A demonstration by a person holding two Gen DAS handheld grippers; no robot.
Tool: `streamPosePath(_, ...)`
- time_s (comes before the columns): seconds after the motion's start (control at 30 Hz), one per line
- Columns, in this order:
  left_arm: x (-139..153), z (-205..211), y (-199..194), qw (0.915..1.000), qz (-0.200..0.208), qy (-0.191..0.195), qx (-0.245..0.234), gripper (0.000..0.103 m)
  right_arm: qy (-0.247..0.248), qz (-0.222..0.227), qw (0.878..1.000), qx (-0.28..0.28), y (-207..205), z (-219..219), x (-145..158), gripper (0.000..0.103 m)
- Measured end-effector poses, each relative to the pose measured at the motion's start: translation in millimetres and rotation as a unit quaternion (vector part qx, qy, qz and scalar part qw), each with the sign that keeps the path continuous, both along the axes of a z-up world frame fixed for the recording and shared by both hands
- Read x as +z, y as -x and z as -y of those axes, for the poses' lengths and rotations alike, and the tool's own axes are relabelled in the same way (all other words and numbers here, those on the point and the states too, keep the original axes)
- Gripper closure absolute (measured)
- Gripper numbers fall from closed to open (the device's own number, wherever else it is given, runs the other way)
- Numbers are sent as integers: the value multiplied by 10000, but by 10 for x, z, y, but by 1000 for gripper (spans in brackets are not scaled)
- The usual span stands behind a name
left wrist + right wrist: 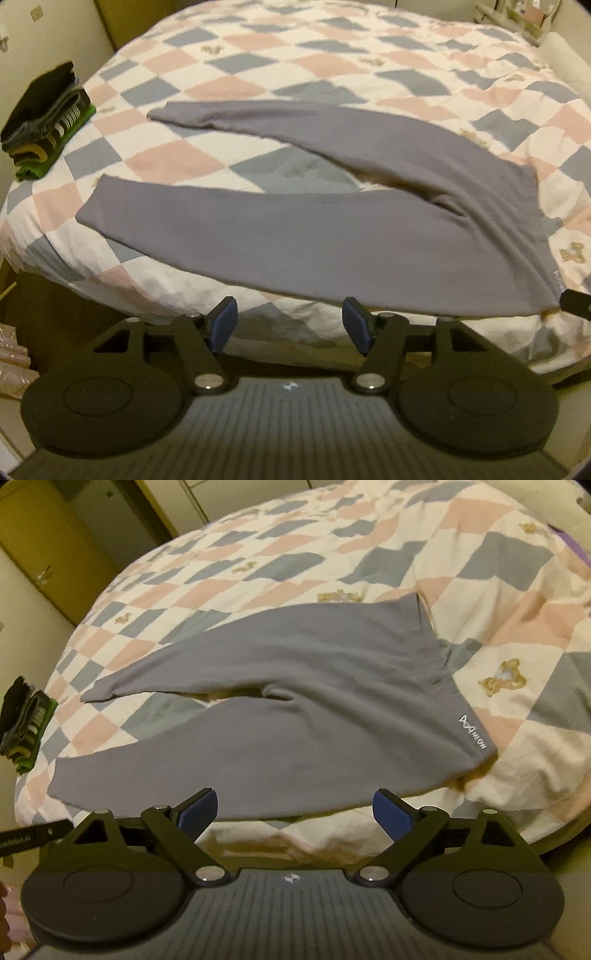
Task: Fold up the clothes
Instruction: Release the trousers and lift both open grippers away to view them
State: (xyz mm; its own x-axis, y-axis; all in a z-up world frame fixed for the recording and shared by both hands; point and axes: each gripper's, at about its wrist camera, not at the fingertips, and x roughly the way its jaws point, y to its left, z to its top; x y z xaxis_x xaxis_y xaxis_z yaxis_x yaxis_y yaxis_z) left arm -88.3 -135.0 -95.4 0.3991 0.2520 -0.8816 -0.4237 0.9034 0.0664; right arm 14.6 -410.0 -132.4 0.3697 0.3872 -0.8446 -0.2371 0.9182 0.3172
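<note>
**Grey trousers spread flat on the quilt, both claws wide and empty**

The grey trousers [332, 236] lie flat on the checked quilt [258, 66], their long axis running across the bed; the waistband sits at the right end and the two legs reach leftward, toward the pile of folded clothes [44, 122] at the quilt's left edge; the legs part from the crotch in a narrow V, the far leg angling away up the quilt and the near leg lying along the quilt's front edge.

The left gripper [290, 325] hovers just off that front edge, below the near leg's lower hem line; its blue pads stand wide apart with nothing between them; the cloth is near but apart from it. The right gripper [295, 812] hangs likewise just off the front edge, below the seat end of the trousers [288, 709]; it too is spread wide and holds nothing.

The fabric is a plain, matt blue-grey, smooth with a few soft creases at the crotch; a small white logo [474, 733] is printed near the waistband [436, 653]; the quilt [258, 565] is patterned in pink, grey-blue and white diamonds with small bear motifs.
</note>
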Motion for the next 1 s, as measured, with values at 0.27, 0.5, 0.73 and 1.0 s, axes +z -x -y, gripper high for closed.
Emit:
streamPosePath(0.27, 244, 233, 204, 9994, 269, -207, -37, 40, -15, 196, 9997, 174, 270, 171, 185, 7)
streamPosePath(0.5, 382, 305, 390, 9985, 411, -348, -21, 39, 35, 311, 9994, 157, 411, 244, 267, 7)
streamPosePath(0.73, 498, 291, 543, 9977, 500, -430, 131, 37, 216, 473, 9984, 228, 484, 232, 389, 6)
streamPosePath(1.0, 588, 371, 549, 9976, 508, -466, 114, 36, 310, 636, 9967, 386, 511, 254, 506, 5)
